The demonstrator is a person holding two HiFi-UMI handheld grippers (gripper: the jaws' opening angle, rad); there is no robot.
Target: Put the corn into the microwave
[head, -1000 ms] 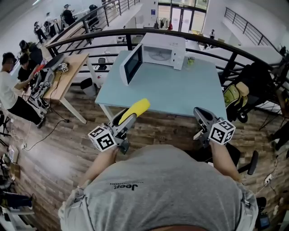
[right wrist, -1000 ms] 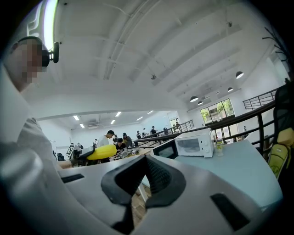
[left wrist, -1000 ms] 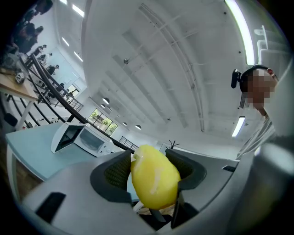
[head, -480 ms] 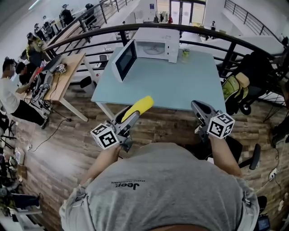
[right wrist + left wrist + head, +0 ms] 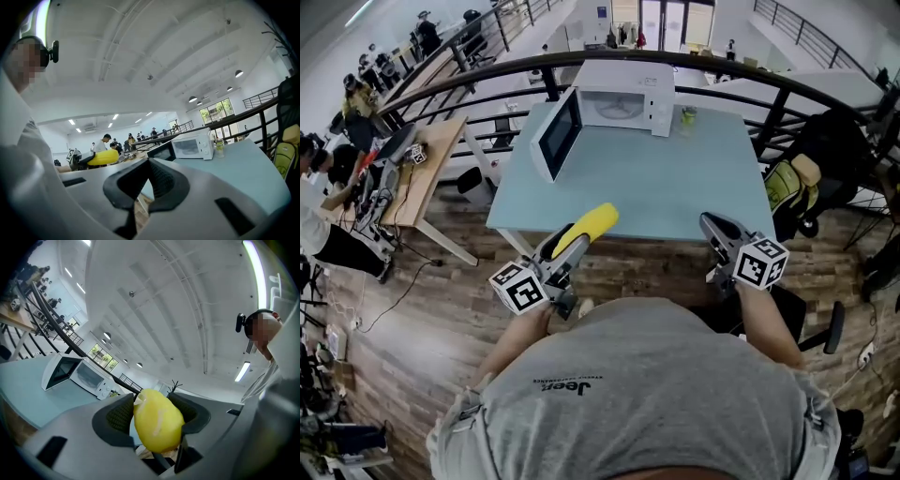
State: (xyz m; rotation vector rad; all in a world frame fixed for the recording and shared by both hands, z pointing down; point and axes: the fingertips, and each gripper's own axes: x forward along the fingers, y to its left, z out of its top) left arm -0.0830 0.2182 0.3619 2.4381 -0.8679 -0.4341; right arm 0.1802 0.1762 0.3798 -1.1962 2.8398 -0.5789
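Observation:
A yellow corn cob (image 5: 587,228) sticks out forward from my left gripper (image 5: 568,246), which is shut on it just short of the table's near edge. In the left gripper view the corn (image 5: 158,420) fills the gap between the dark pads. The white microwave (image 5: 623,97) stands at the far side of the pale blue table (image 5: 675,178), its door (image 5: 558,134) swung open to the left. My right gripper (image 5: 713,226) hovers at the table's near right edge, shut with nothing in it (image 5: 149,176). The right gripper view also shows the microwave (image 5: 190,144) and the corn (image 5: 103,157).
A small green cup (image 5: 688,116) stands right of the microwave. A black curved railing (image 5: 787,103) runs behind the table. A chair with a yellow-green bag (image 5: 789,192) stands at the right. A wooden desk (image 5: 422,159) with people beside it is at the left.
Both grippers have moved forward toward the table, which now lies closer below them. The corn stays gripped in the left gripper.

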